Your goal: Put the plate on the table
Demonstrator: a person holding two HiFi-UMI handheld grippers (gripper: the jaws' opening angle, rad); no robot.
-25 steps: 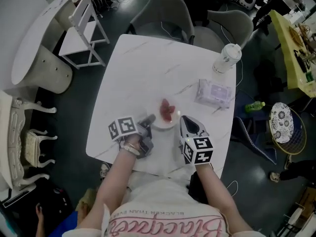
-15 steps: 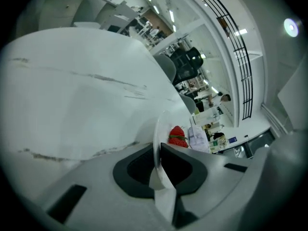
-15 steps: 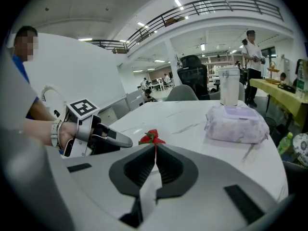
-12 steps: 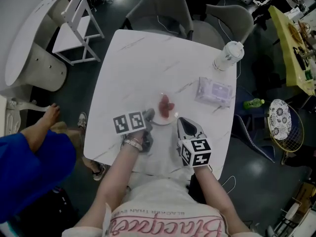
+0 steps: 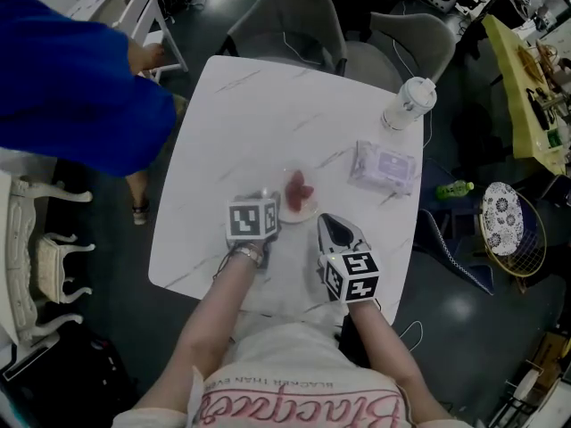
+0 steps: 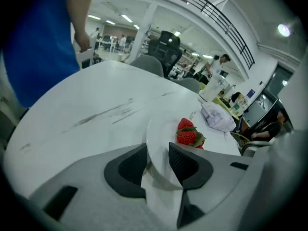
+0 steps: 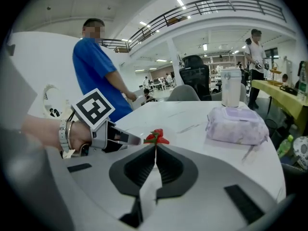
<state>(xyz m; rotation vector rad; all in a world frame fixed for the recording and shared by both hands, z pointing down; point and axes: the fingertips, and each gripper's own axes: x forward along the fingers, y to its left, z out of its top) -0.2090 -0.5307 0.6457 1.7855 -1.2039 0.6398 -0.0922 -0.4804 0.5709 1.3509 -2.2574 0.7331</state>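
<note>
A small white plate (image 5: 299,207) with red strawberries (image 5: 301,190) rests on the white marble table (image 5: 250,123). My left gripper (image 5: 270,205) is at the plate's left edge. In the left gripper view the plate (image 6: 161,131) has its rim between the jaws of the left gripper (image 6: 158,160), which are opening, with a gap at the left pad. The strawberries (image 6: 188,133) sit just beyond. My right gripper (image 5: 332,226) lies on the table just right of the plate, shut with nothing in it (image 7: 155,153).
A purple tissue pack (image 5: 384,168) and a white lidded cup (image 5: 409,103) stand at the table's right side. A person in a blue top (image 5: 80,78) stands by the table's left corner. Grey chairs (image 5: 285,16) are behind the table.
The person in blue has walked from the lower left to the upper left. My left gripper has shifted right, closer over the plate's edge. The right gripper has barely moved.
</note>
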